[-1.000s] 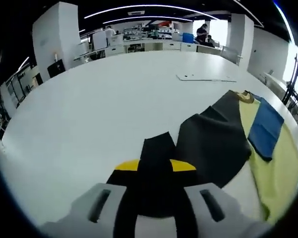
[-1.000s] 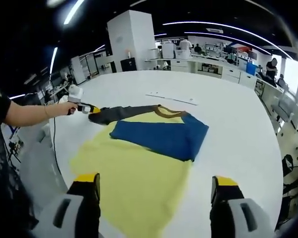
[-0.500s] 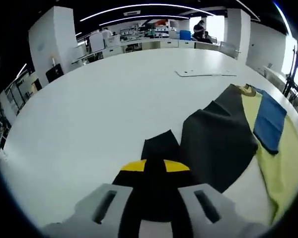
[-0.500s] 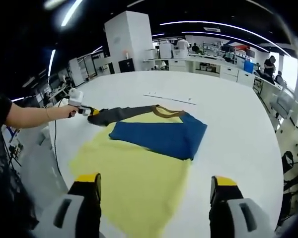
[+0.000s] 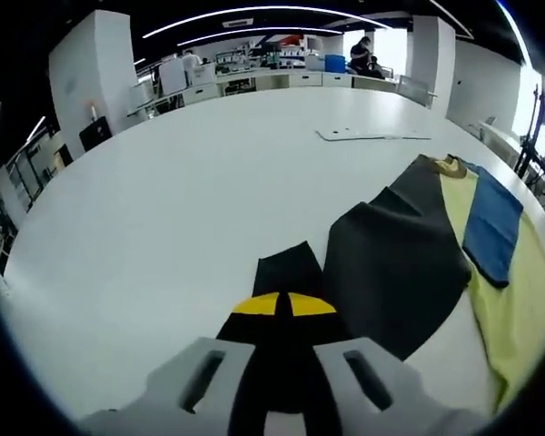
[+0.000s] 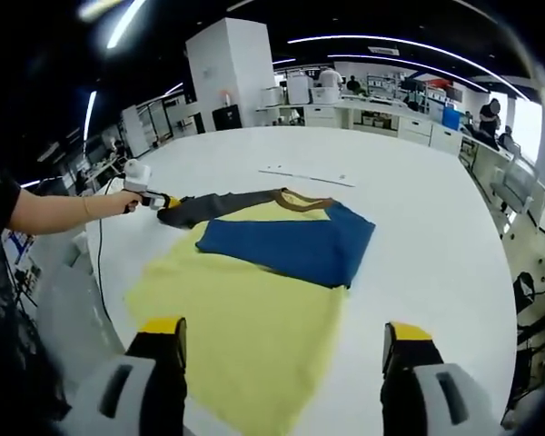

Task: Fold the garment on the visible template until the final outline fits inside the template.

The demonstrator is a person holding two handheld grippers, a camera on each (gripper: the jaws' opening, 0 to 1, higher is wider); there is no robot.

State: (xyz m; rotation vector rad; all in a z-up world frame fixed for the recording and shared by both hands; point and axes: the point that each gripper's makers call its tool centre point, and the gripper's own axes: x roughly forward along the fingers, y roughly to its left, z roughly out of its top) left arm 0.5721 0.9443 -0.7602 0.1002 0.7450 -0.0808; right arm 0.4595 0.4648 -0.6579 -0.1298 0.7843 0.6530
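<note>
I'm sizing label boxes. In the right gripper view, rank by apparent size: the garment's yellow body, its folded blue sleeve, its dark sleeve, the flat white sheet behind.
1. yellow body, nearest the camera, so enlarged
2. blue sleeve
3. dark sleeve
4. white sheet, farthest, so shrunk

A broad white table [image 6: 436,245] carries a yellow garment [image 6: 245,318] spread flat (blue sleeve folded across, dark sleeve stretched out); farther off lies a thin white sheet [image 6: 309,174].
</note>
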